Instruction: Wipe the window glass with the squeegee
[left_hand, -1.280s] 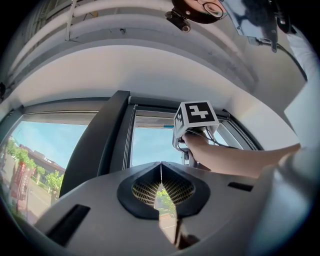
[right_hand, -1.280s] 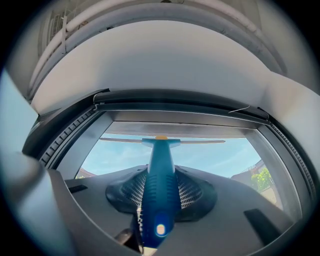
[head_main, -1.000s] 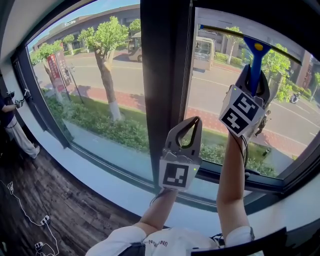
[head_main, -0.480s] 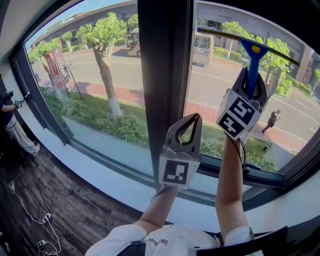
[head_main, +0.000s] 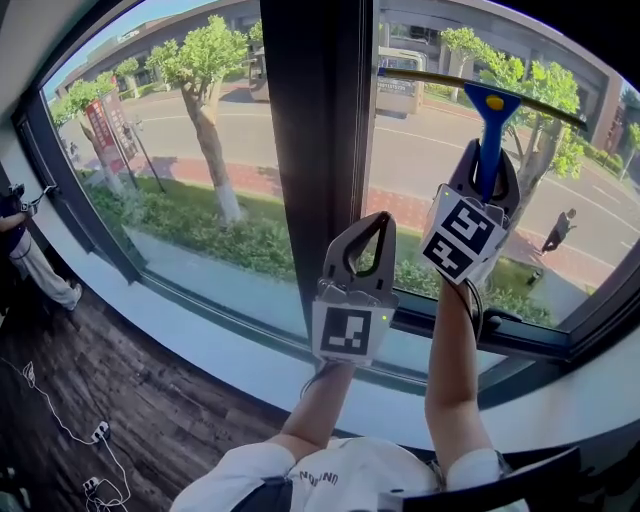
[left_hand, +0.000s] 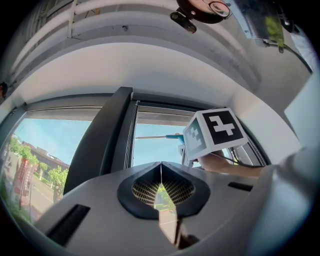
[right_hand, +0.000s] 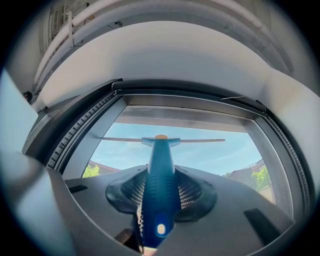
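squeegee (head_main: 489, 108) raised against the right-hand window glass (head_main: 420, 165), its blue handle clamped between the jaws of your right gripper (head_main: 488, 152) as you reach up from below. the long blade runs slantwise across the upper part of that pane. its left end is near the dark centre post (head_main: 315, 130) and its right end sits lower in the picture, toward the frame. whether its edge actually presses on the glass cannot be made out from the head view. in the right gripper view the squeegee (right_hand: 160, 172) fills the gap between the ribbed jaws, its lower end sunk out of sight between them, and the blade crosses the pane above against blue sky. your left gripper (head_main: 377, 222) is held up at the post's right edge, lower than the right one, jaws closed tip to tip with nothing between them. only a scrap of greenery shows through the teardrop opening behind the tips. in the left gripper view the marker cube (left_hand: 216, 131) of the right gripper covers most of the squeegee, leaving just the left part of the blade in sight. the hands holding both tools are hidden behind the cubes. a person (head_main: 22, 250) at the far left is cut off by the picture's edge, and cables (head_main: 97, 434) trail over the dark wooden floor (head_main: 150, 420).
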